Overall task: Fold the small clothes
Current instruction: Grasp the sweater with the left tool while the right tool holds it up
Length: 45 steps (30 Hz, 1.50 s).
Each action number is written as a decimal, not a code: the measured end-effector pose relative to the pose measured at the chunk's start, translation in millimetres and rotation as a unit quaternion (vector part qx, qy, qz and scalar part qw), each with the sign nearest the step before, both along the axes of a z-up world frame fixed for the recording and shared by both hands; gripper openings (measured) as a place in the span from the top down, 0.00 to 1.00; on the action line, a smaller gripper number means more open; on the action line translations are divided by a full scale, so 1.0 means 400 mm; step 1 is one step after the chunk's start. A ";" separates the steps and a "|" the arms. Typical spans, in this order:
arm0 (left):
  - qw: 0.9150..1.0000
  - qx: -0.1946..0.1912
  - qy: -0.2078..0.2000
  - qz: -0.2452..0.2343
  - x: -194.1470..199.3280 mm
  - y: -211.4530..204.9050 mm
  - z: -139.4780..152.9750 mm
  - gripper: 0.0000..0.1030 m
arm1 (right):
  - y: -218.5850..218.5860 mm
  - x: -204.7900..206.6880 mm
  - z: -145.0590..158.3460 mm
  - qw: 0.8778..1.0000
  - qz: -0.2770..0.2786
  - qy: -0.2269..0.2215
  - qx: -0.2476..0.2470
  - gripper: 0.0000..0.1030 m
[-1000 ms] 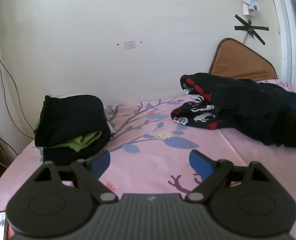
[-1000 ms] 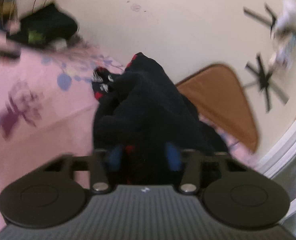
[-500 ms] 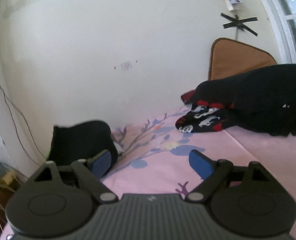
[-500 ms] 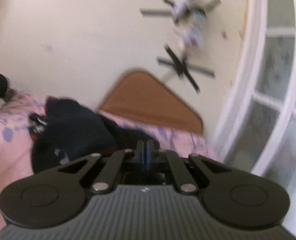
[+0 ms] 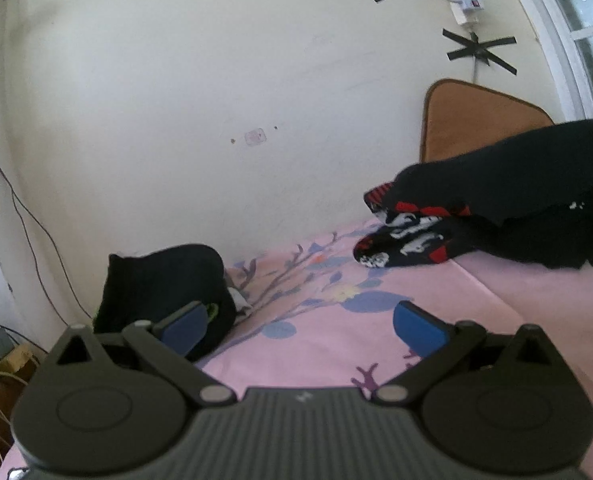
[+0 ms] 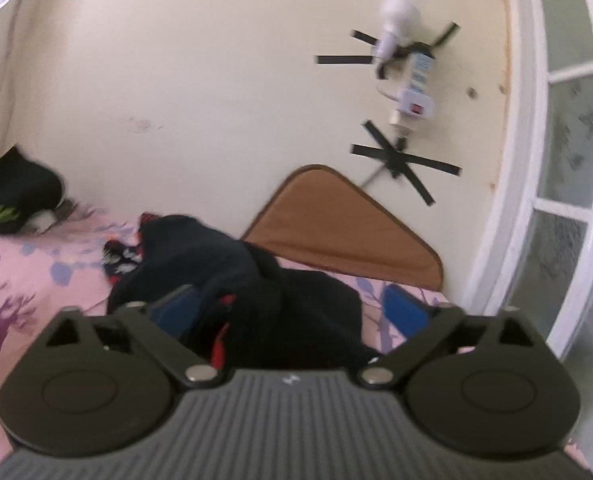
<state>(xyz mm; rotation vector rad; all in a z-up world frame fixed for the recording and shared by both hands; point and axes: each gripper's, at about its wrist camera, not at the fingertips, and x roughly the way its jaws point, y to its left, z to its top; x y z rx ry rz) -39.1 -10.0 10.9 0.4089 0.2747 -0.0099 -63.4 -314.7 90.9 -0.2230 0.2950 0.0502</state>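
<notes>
Lying on the pink floral bedsheet [image 5: 336, 344] are two groups of clothing — one heap of dark unfolded clothes [image 5: 508, 216] and one folded stack [image 5: 164, 288]. From the left wrist view the heap is sitting at about two o'clock, against the cream wall [image 5: 216, 80], and the stack at about nine o'clock, well apart from it. The heap is looking mostly black, rumpled and slack, with a patterned piece [image 5: 408, 240] in red, white and black poking out at its near end; how many garments are in it cannot be told. The stack is showing black cloth with a sliver of bright green [image 6: 2, 213], clearer in the right wrist view at ten o'clock.

One brown cushion [image 6: 344, 232] is leaning on the wall behind the heap. Two crosses of black tape [image 6: 404, 164] are sticking a white power strip [image 6: 416, 88] to the wall.

The left gripper [image 5: 300, 326] is hovering level above the sheet, its blue fingers [image 5: 416, 328] spread wide and holding nothing. The right gripper [image 6: 292, 312] is pointing into the heap at close range — its fingers [image 6: 404, 312] are also spread wide, with black cloth bunching between them, though neither pad is pinching it.
</notes>
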 end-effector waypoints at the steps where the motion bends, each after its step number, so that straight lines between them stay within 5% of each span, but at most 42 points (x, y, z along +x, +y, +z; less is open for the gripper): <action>1: 1.000 0.005 -0.009 -0.002 0.000 0.003 -0.001 0.00 | 0.006 -0.001 -0.003 1.000 0.001 0.004 -0.012 0.00; 4: 1.000 0.023 -0.019 -0.008 0.005 0.005 -0.001 0.00 | 0.042 -0.003 -0.012 0.998 0.024 0.030 -0.051 0.00; 8: 1.000 0.020 -0.015 -0.013 0.015 0.015 0.007 0.00 | 0.102 -0.023 -0.022 0.991 0.071 0.045 -0.104 0.29; 10: 1.000 0.006 -0.006 -0.012 0.021 0.025 0.013 0.00 | 0.124 -0.025 -0.033 0.987 0.089 0.060 -0.118 0.34; 17: 1.000 0.025 -0.006 -0.011 0.043 0.037 0.026 0.06 | 0.139 0.026 -0.045 0.979 0.058 0.046 -0.191 0.33; 21: 0.999 0.040 -0.022 -0.024 0.075 0.029 0.041 0.10 | 0.123 0.096 -0.051 0.964 0.044 0.057 -0.255 0.34; 22: 0.998 0.055 -0.026 -0.032 0.089 0.015 0.041 0.14 | 0.116 0.122 -0.055 0.963 0.045 0.065 -0.257 0.47; 23: 0.996 0.071 -0.031 -0.038 0.101 0.000 0.040 0.17 | 0.112 0.138 -0.054 0.964 0.047 0.070 -0.251 0.84; 24: 0.994 0.088 -0.038 -0.043 0.113 -0.016 0.038 0.20 | 0.109 0.151 -0.046 0.967 0.048 0.069 -0.241 0.94; 31: 0.968 0.212 -0.083 -0.103 0.201 -0.166 -0.012 0.28 | 0.057 0.121 0.135 0.985 0.004 -0.059 -0.160 0.93; 40: 0.928 0.271 -0.150 -0.205 0.123 -0.334 -0.066 0.18 | 0.001 0.079 0.263 0.989 0.012 -0.094 -0.116 0.93; 42: 0.927 0.277 -0.154 -0.202 0.135 -0.359 -0.071 0.19 | 0.003 0.068 0.278 0.987 0.013 -0.106 -0.118 0.93; 45: 0.935 0.257 -0.154 -0.191 0.166 -0.385 -0.042 0.21 | 0.005 0.042 0.299 0.984 0.015 -0.124 -0.126 0.93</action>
